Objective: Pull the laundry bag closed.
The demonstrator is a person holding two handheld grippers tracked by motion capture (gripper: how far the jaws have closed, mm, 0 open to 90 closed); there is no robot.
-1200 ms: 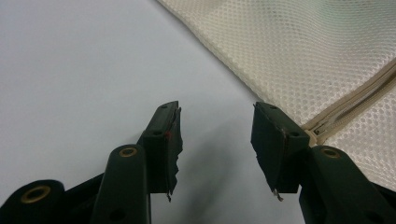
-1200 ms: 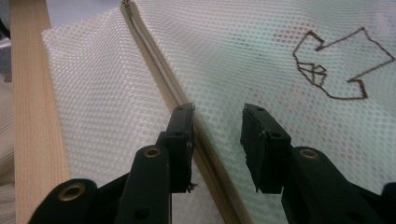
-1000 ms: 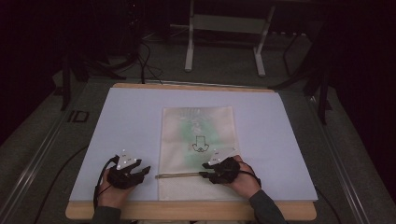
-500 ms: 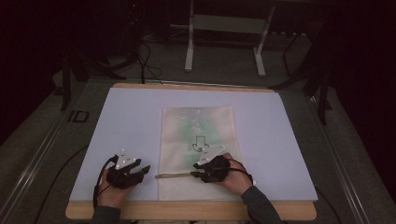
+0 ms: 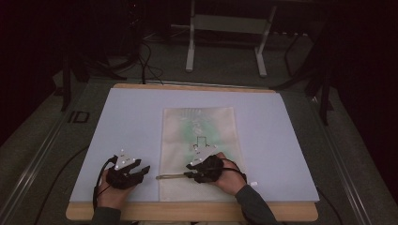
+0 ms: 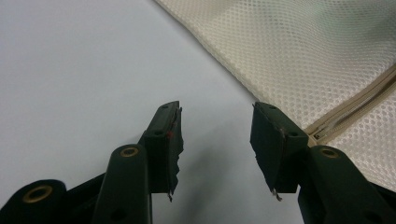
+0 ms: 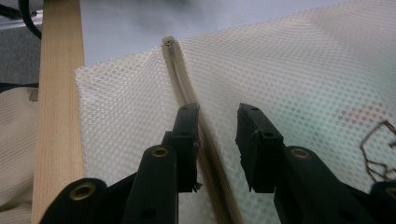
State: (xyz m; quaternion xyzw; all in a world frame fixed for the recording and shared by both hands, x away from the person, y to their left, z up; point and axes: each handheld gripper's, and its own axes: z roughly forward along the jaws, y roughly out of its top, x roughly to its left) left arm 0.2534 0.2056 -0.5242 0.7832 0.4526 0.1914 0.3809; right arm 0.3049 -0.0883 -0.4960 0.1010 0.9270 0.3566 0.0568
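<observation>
We hold our right gripper low over the mesh bag, its half-closed jaws, just narrowing, straddling the zipper without pressing it. Our left gripper waits on the blue mat, jaws wide and empty, just beside the bag's edge.

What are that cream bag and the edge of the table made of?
The bag looks like a synthetic mesh fabric, matte cream: fine regular holes cover it and a woven zipper band runs across. The table edge seems to be pale wood with straight grain lines, unpainted, though it may be a laminate.
</observation>
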